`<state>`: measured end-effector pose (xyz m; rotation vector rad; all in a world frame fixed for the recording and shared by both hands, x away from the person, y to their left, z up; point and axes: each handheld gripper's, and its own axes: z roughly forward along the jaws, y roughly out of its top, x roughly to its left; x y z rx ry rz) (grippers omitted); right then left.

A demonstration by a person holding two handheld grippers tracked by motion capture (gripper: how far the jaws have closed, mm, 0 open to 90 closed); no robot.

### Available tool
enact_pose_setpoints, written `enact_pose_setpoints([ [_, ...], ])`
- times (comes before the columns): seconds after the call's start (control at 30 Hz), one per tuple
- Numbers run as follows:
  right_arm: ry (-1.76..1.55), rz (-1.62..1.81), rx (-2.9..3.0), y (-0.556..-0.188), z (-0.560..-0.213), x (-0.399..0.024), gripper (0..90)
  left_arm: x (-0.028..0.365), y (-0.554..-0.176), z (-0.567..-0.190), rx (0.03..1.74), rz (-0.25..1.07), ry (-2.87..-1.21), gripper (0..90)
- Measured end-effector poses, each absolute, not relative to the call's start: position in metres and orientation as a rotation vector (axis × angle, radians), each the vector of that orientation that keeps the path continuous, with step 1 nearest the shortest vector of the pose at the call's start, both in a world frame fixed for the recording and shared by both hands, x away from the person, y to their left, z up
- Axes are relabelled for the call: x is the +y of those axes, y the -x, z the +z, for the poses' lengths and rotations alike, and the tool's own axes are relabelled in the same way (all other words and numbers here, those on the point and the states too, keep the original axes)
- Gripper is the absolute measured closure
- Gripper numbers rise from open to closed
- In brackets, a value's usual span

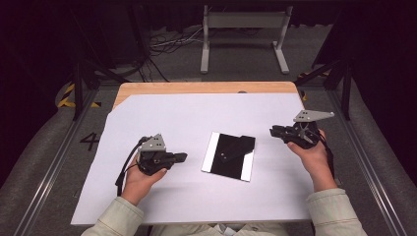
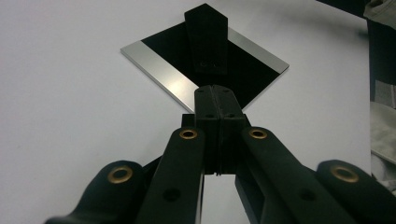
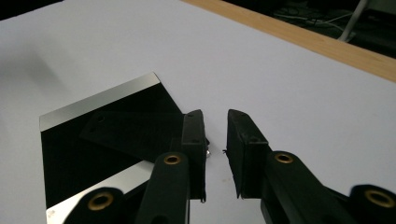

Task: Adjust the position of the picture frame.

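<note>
A square black plate [image 1: 211, 152] with a silver strip along two opposite sides lies flat in the middle of the white sheet. A flat black bar [image 1: 236, 147] with small holes rests on it. My left gripper [image 1: 183, 157] hovers just left of the plate and points at it. In the left gripper view the plate [image 2: 159, 70] and bar [image 2: 206, 37] lie straight ahead of the left gripper [image 2: 215, 100], which is shut with nothing between its jaws. My right gripper [image 1: 273, 131] sits off the plate's right corner. In its own view the right gripper [image 3: 215, 122] stands open over bare sheet, with the plate [image 3: 98, 100] at its left.
A white sheet [image 1: 172, 118] covers most of the wooden table [image 1: 196, 87], whose far edge shows bare wood. Beyond the table stand a grey metal frame [image 1: 243, 22] and loose cables on the floor. Metal rails run along both sides of the table.
</note>
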<state>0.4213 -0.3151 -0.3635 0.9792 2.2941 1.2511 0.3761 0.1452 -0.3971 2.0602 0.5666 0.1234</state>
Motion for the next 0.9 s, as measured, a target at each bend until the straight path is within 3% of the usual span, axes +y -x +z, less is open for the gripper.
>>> enact_pose_setpoints([
  [0.27,-1.015,1.192,2.376,-0.437,-0.372,-0.304,85.6,0.140,-0.377,-0.403,0.579,0.071,-2.064,90.0],
  [0.9,-1.049,1.250,2.322,-0.422,-0.367,-0.312,83.8,0.103,-0.386,-0.422,0.523,-0.074,-2.229,90.0],
])
